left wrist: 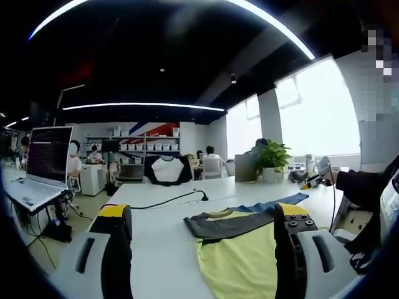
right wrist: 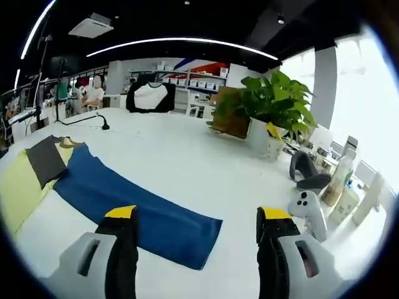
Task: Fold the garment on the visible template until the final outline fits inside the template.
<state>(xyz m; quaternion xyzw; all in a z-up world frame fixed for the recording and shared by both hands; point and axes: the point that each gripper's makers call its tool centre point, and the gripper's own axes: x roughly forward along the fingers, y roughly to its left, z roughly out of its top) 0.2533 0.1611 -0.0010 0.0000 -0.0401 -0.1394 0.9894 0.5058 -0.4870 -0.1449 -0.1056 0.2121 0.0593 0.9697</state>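
Note:
A colour-block garment lies flat on the white table (left wrist: 162, 205). In the left gripper view its yellow body (left wrist: 240, 265) reaches between my jaws, a dark grey sleeve (left wrist: 224, 225) lies across it, and a blue part (left wrist: 271, 204) shows behind. My left gripper (left wrist: 202, 249) is open just above the near edge of the garment, holding nothing. The right gripper (left wrist: 315, 177) comes in from the right, held by a dark-sleeved arm. In the right gripper view the blue panel (right wrist: 131, 202) stretches toward my open right gripper (right wrist: 196, 249), with yellow (right wrist: 19, 187) and grey (right wrist: 47, 159) at the left.
A black cable with a small stand (left wrist: 202, 197) crosses the table behind the garment. A potted plant (right wrist: 274, 106), a white controller (right wrist: 308, 208) and bottles (right wrist: 340, 177) stand at the table's right side. A laptop (left wrist: 43, 162) sits on a stand at the left. People sit in the background.

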